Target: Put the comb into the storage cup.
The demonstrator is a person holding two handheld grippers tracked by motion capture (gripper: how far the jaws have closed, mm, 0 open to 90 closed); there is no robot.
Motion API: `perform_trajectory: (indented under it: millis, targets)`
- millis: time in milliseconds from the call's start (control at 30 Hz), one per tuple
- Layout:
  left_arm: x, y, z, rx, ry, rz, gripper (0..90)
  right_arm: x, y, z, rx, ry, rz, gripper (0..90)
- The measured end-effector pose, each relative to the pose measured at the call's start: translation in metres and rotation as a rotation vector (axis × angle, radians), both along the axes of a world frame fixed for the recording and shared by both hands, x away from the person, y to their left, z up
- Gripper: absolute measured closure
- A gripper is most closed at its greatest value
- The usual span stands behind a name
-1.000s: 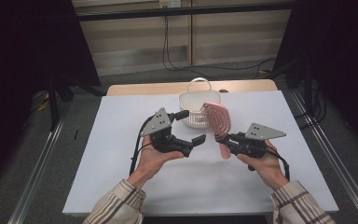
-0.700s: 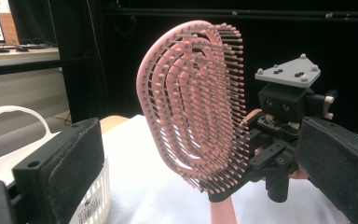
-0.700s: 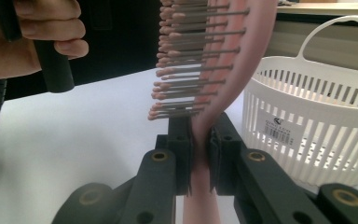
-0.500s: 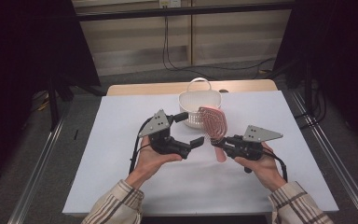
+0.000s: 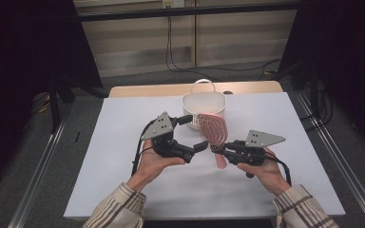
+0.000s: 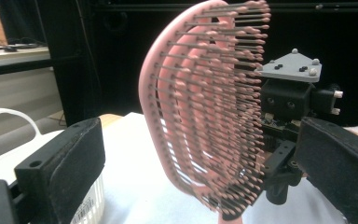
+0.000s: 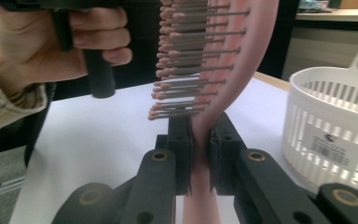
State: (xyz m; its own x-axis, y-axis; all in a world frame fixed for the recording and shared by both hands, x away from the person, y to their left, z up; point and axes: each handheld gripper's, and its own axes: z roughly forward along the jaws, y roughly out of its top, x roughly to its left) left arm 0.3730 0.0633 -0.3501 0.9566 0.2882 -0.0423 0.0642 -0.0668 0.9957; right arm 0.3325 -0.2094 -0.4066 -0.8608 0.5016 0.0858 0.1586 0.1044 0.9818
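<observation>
Left gripper (image 5: 196, 132): jaws stand apart, one on each side of the brush head and clear of it, nothing clamped. In the left gripper view the two black pads (image 6: 60, 163) flank the pink plastic paddle hairbrush (image 6: 205, 116) with open space on both sides.

The hairbrush (image 5: 214, 130) is held off the white table (image 5: 123, 123), its long axis running from the handle, low and toward the person, up to the head, which tilts toward the far edge. The bristles face the left gripper.

Right gripper (image 5: 218, 149): jaws closed on the brush neck just below the bristles, pads (image 7: 179, 149) pressing on both faces.

Surroundings: a white slotted plastic basket with a hoop handle (image 5: 204, 102) stands just behind the brush head, close to it. Judgement: the left gripper lies nearer the head and a transfer looks possible; the basket rim is the only obstruction nearby.
</observation>
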Motion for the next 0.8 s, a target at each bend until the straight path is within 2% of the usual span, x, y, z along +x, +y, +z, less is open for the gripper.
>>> perform_trajectory:
  millis: [300, 633, 800]
  targets:
    - [-0.002, -0.004, 0.000, 0.014, 0.003, -0.028, 2.2, -0.002, 0.006, -0.001, 0.005, 0.008, 0.053, 82.1]
    - [-0.003, -0.007, -0.001, 0.007, -0.002, -0.065, 5.1, -0.005, 0.013, -0.002, 0.016, 0.016, 0.091, 82.1]
    - [-0.003, -0.008, -0.003, 0.026, 0.003, -0.081, 7.4, -0.006, 0.017, -0.002, 0.017, 0.019, 0.109, 82.1]
